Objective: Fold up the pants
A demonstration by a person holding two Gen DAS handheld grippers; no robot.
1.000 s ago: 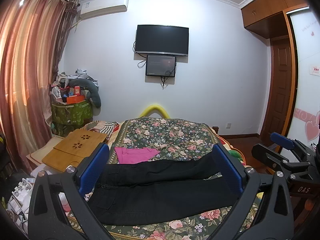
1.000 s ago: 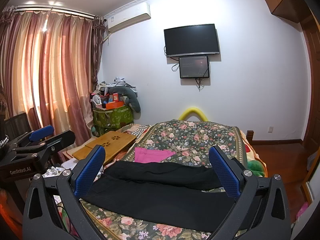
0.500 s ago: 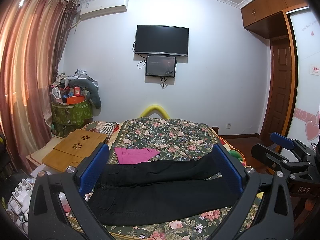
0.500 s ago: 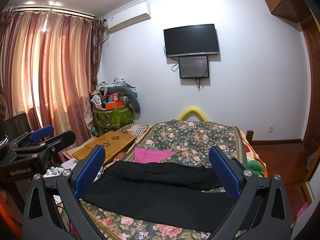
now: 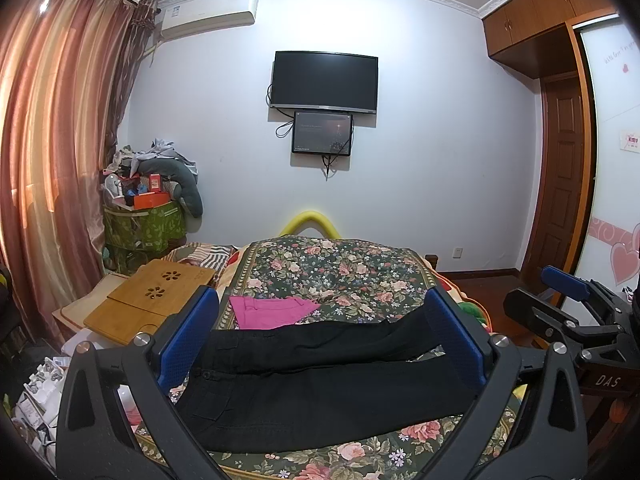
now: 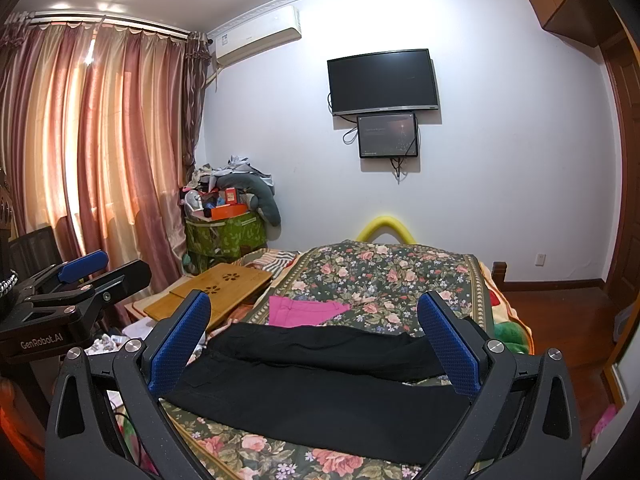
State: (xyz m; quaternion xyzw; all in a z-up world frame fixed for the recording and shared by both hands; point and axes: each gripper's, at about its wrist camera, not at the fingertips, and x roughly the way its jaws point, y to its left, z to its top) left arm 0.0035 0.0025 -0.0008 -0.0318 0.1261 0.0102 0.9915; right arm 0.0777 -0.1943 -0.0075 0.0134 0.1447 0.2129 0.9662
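Pants (image 5: 320, 376), black, lie across the near part of the bed (image 5: 332, 268), on its flowered cover, with the waist at the left and both legs stretched to the right. A pink garment (image 5: 268, 310) lies just behind them. The left claw (image 5: 320, 344) and the right claw (image 6: 316, 346) are both held above the pants, each spread wide and gripping nothing. A wooden lap desk (image 5: 154, 292) rests left of the bed.
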